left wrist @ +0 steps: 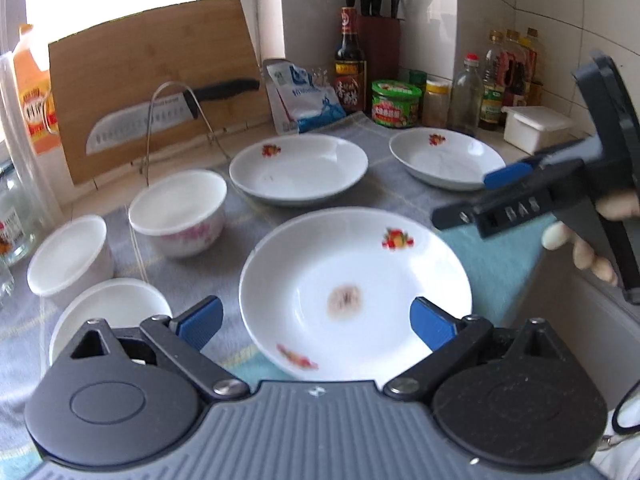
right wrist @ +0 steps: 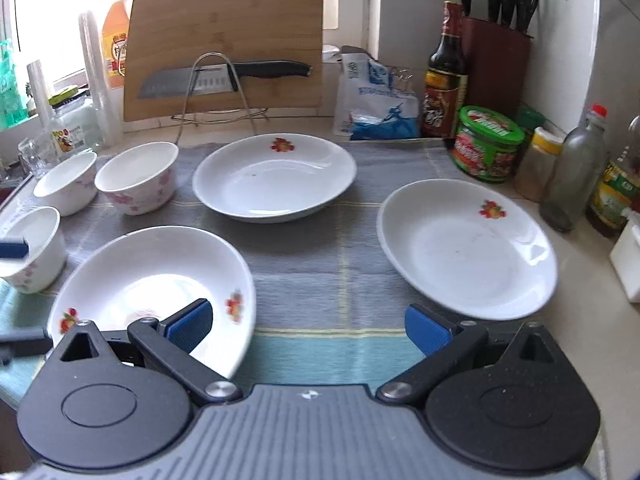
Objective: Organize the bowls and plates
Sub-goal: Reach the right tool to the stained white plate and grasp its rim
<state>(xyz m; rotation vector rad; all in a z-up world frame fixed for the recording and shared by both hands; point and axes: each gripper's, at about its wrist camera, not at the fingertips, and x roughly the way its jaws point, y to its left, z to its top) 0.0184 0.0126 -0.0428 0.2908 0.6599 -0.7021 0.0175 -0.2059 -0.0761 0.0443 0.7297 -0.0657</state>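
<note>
Three white plates with a red fruit print lie on a grey checked cloth (right wrist: 344,264): a near plate (left wrist: 352,280) (right wrist: 160,292), a far middle plate (left wrist: 298,168) (right wrist: 274,176) and a right plate (left wrist: 444,158) (right wrist: 466,248). Three white bowls stand at the left: (left wrist: 180,212), (left wrist: 68,256), (left wrist: 108,312). My left gripper (left wrist: 316,324) is open above the near plate's front edge, holding nothing. My right gripper (right wrist: 308,328) is open and empty over the cloth between the near and right plates. In the left wrist view the right gripper (left wrist: 472,196) hangs beside the right plate.
A bamboo cutting board (right wrist: 228,40) leans at the back, with a knife (right wrist: 224,76) on a wire rack before it. A knife block (right wrist: 496,48), a dark sauce bottle (right wrist: 446,76), a green tub (right wrist: 488,144), other bottles and a white box (left wrist: 536,126) crowd the right corner. A blue-white bag (right wrist: 372,100) sits behind the plates.
</note>
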